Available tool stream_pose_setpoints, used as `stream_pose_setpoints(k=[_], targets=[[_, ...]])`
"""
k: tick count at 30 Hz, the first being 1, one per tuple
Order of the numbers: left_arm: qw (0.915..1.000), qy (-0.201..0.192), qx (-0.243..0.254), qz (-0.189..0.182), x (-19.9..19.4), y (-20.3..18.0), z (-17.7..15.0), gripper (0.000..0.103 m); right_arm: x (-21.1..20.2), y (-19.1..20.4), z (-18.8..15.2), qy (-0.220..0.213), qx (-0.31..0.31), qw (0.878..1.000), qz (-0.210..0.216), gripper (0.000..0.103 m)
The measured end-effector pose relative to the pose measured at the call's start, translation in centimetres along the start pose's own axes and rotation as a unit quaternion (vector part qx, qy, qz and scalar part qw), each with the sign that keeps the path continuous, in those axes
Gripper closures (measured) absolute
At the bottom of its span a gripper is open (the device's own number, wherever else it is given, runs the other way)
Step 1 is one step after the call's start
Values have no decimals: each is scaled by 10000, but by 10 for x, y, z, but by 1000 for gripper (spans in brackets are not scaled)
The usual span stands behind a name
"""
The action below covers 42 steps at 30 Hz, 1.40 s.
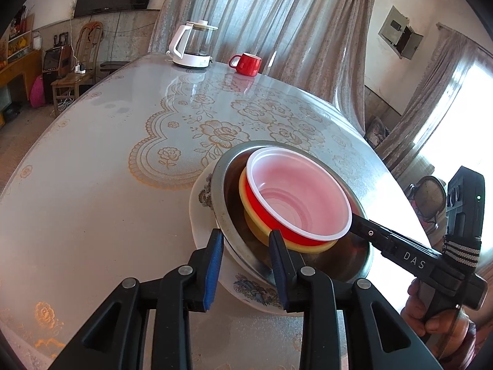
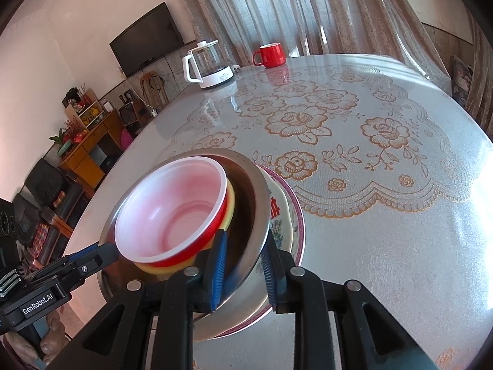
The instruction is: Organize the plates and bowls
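A stack stands near the table's front: a red plastic bowl (image 1: 299, 197) (image 2: 172, 215) with a white inside, nested in a yellow bowl (image 1: 255, 228) (image 2: 231, 203), inside a steel bowl (image 1: 339, 265) (image 2: 255, 191), on a flowered plate (image 1: 203, 197) (image 2: 283, 212). My left gripper (image 1: 246, 265) (image 2: 104, 252) straddles the steel rim and plate edge, open, its blue pads clear of them. On the opposite side my right gripper (image 2: 243, 269) (image 1: 359, 225) has one finger inside the steel bowl and one outside. A gap shows beside the wall, so it is open.
A glass kettle (image 1: 192, 46) (image 2: 209, 64) and a red mug (image 1: 248, 63) (image 2: 271, 55) stand at the table's far edge. The lace-patterned table cover (image 1: 92, 200) (image 2: 385, 200) spreads around the stack. A hand (image 1: 431, 317) holds the right gripper's handle. Curtains hang behind.
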<state>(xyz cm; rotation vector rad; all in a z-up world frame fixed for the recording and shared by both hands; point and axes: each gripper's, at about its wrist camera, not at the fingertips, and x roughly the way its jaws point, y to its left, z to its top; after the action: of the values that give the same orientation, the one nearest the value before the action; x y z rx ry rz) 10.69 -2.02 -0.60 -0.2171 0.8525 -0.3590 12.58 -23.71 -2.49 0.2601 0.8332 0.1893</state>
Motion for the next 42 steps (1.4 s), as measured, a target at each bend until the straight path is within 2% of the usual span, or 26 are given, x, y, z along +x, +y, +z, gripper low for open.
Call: stream_pose_setpoints(k=[19,23,27,31,34,35,38,42], targets=[[9999,-139,1,64,-9,2,-3,69,-1,5,-3,0,-25,9999,-149,79],[9996,-205,-24,187,-13,4,-5,67,-2,8,-5,-22,-55,9997,-237,78],[9981,-400,26,468,-21,4,-7,62,-6,13,-8,-109,-120,9993,-342,75],[9921,-822,39,950,-34,4,-11,49,-19,16,-12,-400,-53,9977,-545,72],[9873,-1061,74,1180,-42,4,-14,40,-37,25,-16,-821,-192,9937,-735,71],[9862,-1109,83,1228,-44,3,-15,35,-42,28,-17,-937,-226,9923,-782,70],[9855,-1141,84,1250,-46,1,-20,28,-55,36,-22,-1137,-248,9894,-873,68],[9846,-1111,168,1340,-43,-6,-29,17,-61,45,-36,-1206,-340,9872,-983,66]])
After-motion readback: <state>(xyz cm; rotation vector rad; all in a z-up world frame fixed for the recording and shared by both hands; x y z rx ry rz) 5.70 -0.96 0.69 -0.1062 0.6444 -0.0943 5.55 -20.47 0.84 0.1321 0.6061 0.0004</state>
